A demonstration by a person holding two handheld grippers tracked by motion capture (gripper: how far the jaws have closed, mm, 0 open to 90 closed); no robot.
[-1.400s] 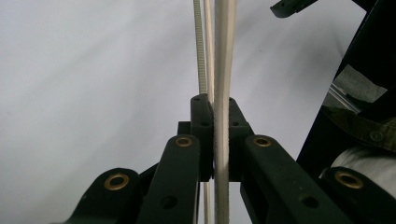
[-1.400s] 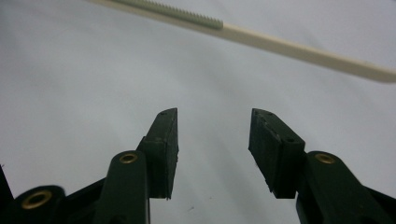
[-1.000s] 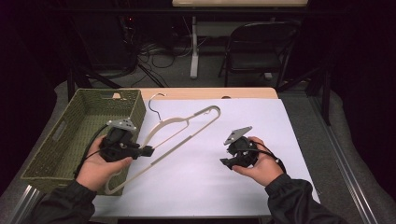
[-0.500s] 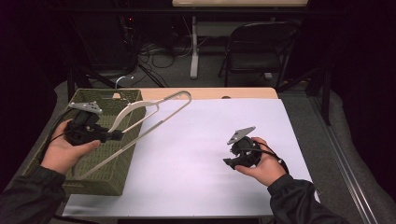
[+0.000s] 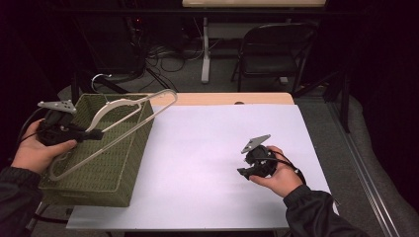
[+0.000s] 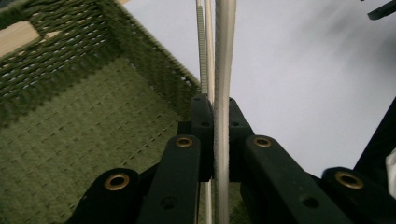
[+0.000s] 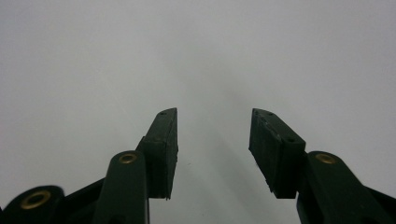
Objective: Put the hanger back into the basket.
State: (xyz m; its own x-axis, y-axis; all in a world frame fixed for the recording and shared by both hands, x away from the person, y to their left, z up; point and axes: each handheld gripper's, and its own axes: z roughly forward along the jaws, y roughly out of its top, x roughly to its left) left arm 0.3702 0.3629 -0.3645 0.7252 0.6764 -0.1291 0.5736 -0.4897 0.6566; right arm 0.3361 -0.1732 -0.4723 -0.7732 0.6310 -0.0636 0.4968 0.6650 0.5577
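A cream clothes hanger (image 5: 129, 117) hangs in the air over the green woven basket (image 5: 106, 175) at the table's left. My left gripper (image 5: 94, 134) is shut on the hanger's arm; in the left gripper view the pale bar (image 6: 223, 70) runs straight up between the closed jaws, with the left gripper (image 6: 215, 105) above the basket floor (image 6: 79, 140). The hanger's metal hook (image 5: 99, 78) points away past the basket's far edge. My right gripper (image 5: 243, 167) rests low over the white tabletop at the right, open; the right gripper (image 7: 214, 140) has nothing between its fingers.
The white sheet (image 5: 207, 163) covers the table, with a wooden strip (image 5: 232, 98) along its far edge. A folding chair (image 5: 274, 54) and cables stand on the floor beyond the table.
My left hand has carried the hanger leftward from the table's middle to over the basket. The right hand has stayed where it was.
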